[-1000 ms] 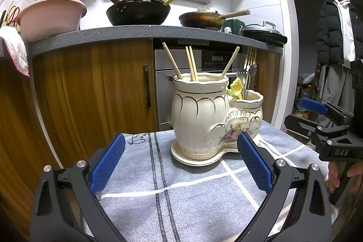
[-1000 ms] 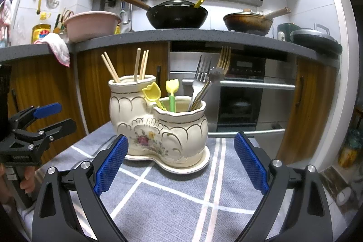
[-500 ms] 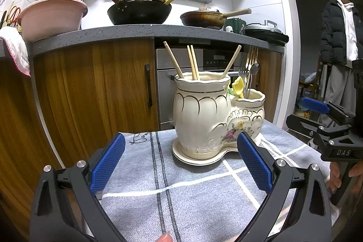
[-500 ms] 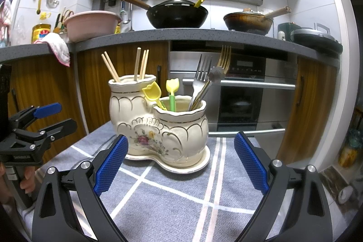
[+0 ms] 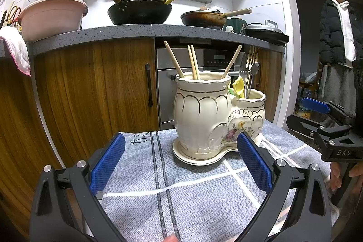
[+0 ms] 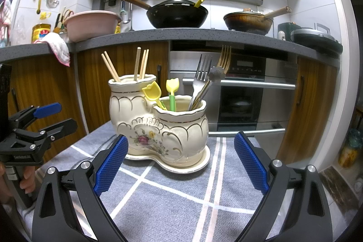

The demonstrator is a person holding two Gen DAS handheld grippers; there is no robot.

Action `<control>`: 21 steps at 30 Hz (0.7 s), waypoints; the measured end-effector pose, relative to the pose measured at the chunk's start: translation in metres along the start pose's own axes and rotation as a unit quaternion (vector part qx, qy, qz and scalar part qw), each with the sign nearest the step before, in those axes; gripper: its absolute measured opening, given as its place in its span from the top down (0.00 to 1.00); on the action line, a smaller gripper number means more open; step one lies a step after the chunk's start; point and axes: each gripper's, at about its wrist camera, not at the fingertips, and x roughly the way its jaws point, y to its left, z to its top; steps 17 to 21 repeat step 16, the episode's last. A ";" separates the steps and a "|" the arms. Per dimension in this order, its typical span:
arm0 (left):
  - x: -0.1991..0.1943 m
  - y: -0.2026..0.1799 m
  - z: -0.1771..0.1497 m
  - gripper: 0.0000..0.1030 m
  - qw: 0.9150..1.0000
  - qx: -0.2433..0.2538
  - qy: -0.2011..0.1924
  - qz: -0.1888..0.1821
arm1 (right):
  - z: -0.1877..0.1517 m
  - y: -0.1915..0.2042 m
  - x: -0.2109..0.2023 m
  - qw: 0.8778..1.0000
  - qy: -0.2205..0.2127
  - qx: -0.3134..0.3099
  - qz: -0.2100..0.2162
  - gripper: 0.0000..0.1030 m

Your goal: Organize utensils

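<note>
**Both tools wide, empty; utensils sorted in ceramic holder**

Left wrist view, left to right:
- Pink plastic basin on grey speckled countertop, black wok beside it.
- Left gripper spread wide, blue textured pads clear of everything, nothing held.
- Cream two-pot ceramic utensil holder with gold trim and flower print on its own saucer, resting on grey checked cloth with white stripes, just past the right pad.
- Wooden chopsticks upright/leaning in the tall pot.
- Bystander in dark puffer jacket far right, well apart from the table.

Right wrist view, left to right:
- Left tool seen side-on at frame edge, held by a hand, off the cloth's left side.
- Right gripper wide apart, empty, aimed at the holder; left pad overlaps the saucer edge in view, contact not determinable.
- Tall pot on left: chopsticks only.
- Low pot on right: two yellow tulip-shaped plastic picks on its left side, silver and gold metal forks leaning right.
- Steel built-in oven behind, brown pan with wooden handle on the counter above.
</note>
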 end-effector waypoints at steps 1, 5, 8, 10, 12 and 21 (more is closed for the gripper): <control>0.000 0.000 0.000 0.05 1.000 0.000 0.000 0.000 | 0.000 0.000 0.000 1.000 0.000 0.000 0.000 0.09; 0.000 0.000 0.000 0.05 1.000 0.001 0.000 -0.001 | 0.000 0.000 0.001 1.000 0.001 0.000 0.001 0.09; 0.000 0.000 -0.001 0.05 1.000 0.002 0.000 -0.008 | 0.000 0.000 0.001 1.000 0.001 0.000 0.000 0.09; -0.001 -0.001 -0.001 0.05 1.000 0.002 0.000 -0.007 | 0.000 0.000 0.001 1.000 0.001 0.000 0.000 0.09; 0.000 0.000 -0.001 0.05 1.000 0.000 0.002 -0.001 | -0.001 0.000 0.001 1.000 0.001 0.000 0.000 0.08; -0.001 -0.001 -0.001 0.05 1.000 -0.001 0.003 0.007 | -0.001 0.000 0.001 1.000 0.001 0.000 0.001 0.08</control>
